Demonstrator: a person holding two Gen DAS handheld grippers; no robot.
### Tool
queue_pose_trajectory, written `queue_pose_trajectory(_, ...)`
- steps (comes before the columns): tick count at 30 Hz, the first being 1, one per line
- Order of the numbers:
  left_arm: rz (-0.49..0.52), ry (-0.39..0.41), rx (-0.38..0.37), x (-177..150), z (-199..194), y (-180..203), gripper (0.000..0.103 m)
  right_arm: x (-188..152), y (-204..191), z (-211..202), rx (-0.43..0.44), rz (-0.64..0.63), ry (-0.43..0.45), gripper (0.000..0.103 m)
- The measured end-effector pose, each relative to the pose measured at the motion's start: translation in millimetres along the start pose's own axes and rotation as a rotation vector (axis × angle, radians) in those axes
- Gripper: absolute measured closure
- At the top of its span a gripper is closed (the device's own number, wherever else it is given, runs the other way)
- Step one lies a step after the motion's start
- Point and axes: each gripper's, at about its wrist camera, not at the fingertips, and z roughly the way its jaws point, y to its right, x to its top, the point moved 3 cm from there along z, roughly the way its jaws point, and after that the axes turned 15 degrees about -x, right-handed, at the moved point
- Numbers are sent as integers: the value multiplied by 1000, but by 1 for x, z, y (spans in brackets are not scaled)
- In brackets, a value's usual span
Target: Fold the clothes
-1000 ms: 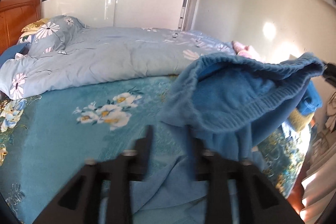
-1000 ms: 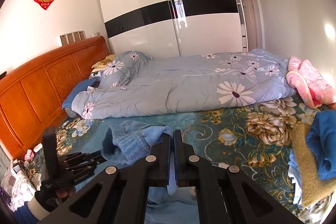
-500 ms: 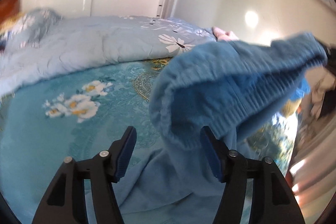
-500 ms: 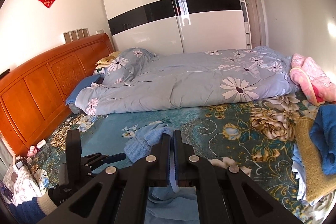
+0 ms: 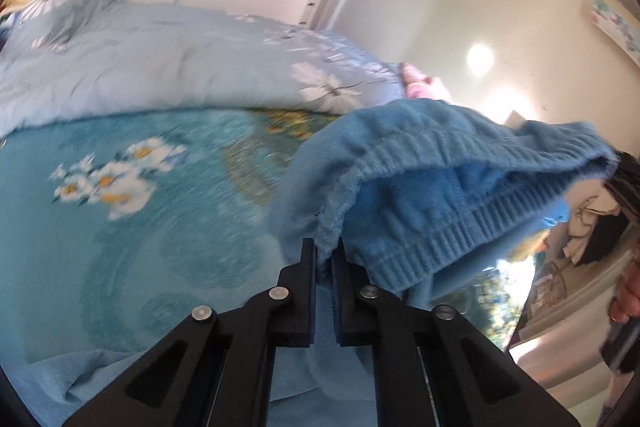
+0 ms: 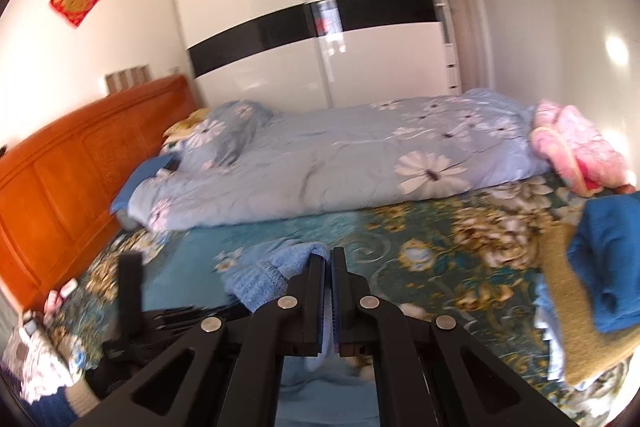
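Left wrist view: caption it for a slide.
Left gripper pinches the blue sweater hem above the floral bedsheet.

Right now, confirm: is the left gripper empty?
No: the left gripper is shut on the edge of the blue sweater, whose fabric sits pinched between its fingers.

Both grippers, left [image 5: 324, 251] and right [image 6: 328, 263], have fingers clamped together.

I'm working in a home bedroom. A bed [image 6: 400, 251] with teal floral sheet fills the near ground, a carved wooden headboard [image 6: 80, 163] at left. A pale blue daisy-print duvet [image 6: 340, 167] lies across the far side. Behind stands a white sliding wardrobe [image 6: 320, 27] with 1 black band; a red wall ornament [image 6: 75, 0] hangs far left.
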Motion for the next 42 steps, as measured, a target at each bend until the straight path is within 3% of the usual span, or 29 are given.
queue_pose_trajectory(2,40,14,-51,12,0,28,97,9,17,-4,-37,20,17,100)
queue_pose_trajectory(5,112,65,-209,44,-5,93,97,45,51,-31,-113,39,91,100)
queue_pose_trajectory(7,183,122,-342,69,-20,147,97,71,68,-54,-161,37,146,100)
queue_pose_trajectory(10,285,216,-465,95,-55,206,97,115,81,-94,-226,18,240,100)
queue_pose_trajectory(13,291,265,-506,107,-78,218,97,151,76,-121,-248,-13,304,100)
queue_pose_trajectory(16,240,274,-477,103,-88,194,97,163,55,-114,-232,-53,304,100)
queue_pose_trajectory(19,151,268,-411,82,-98,145,97,154,19,-81,-194,-120,252,100)
queue_pose_trajectory(26,-130,253,-234,-2,-133,12,97,72,-96,46,17,-213,33,100)
queue_pose_trajectory(32,-367,319,-33,-74,-207,-96,97,-10,-229,115,189,-337,-139,100)
queue_pose_trajectory(40,-618,479,241,-163,-320,-192,97,-82,-395,125,382,-499,-257,100)
queue_pose_trajectory(42,-670,508,260,-185,-331,-207,97,-97,-422,127,414,-520,-293,100)
